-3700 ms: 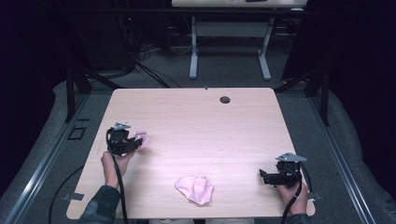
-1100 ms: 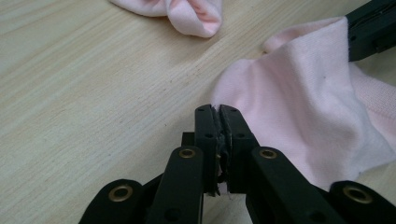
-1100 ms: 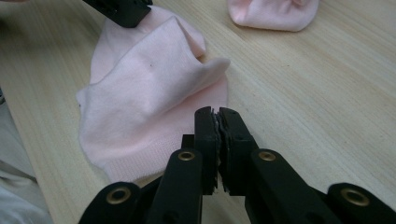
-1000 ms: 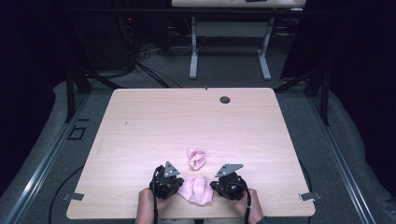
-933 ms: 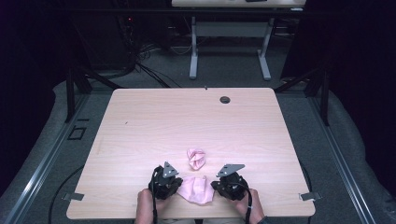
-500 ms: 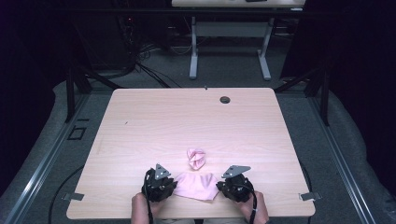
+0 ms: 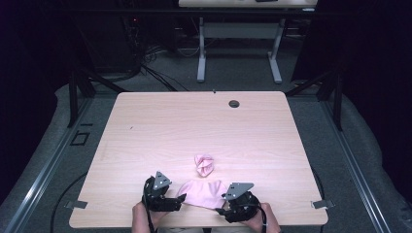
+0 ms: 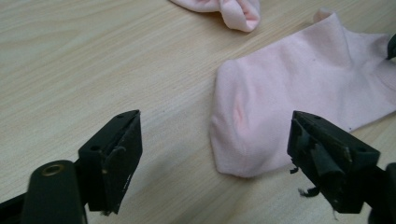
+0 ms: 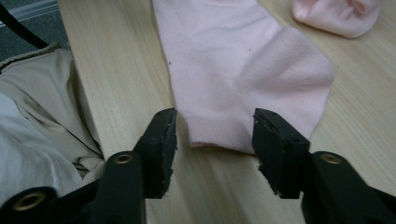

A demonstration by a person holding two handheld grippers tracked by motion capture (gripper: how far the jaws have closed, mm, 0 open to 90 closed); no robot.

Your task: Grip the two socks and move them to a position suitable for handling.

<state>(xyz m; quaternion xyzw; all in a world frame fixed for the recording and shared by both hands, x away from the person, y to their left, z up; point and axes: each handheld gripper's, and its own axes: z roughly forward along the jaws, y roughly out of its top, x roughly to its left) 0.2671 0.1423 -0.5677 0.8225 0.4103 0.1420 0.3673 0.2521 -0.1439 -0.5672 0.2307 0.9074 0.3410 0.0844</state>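
High view: the left gripper [image 7: 176, 201] stands open at the toe end of the flat sock [image 7: 203, 192], which lies at the table's [image 7: 145, 131] near edge; its jaws hold nothing. The balled sock [image 7: 204, 164] sits just beyond. The right gripper [image 7: 222, 206] is open too, straddling the cuff. Closing too high risks pinching one layer or missing, dragging the sock off the edge.

Two pink socks, one flat sock [image 7: 203, 192] and one bunched sock [image 7: 204, 164], on one table [image 7: 170, 126].
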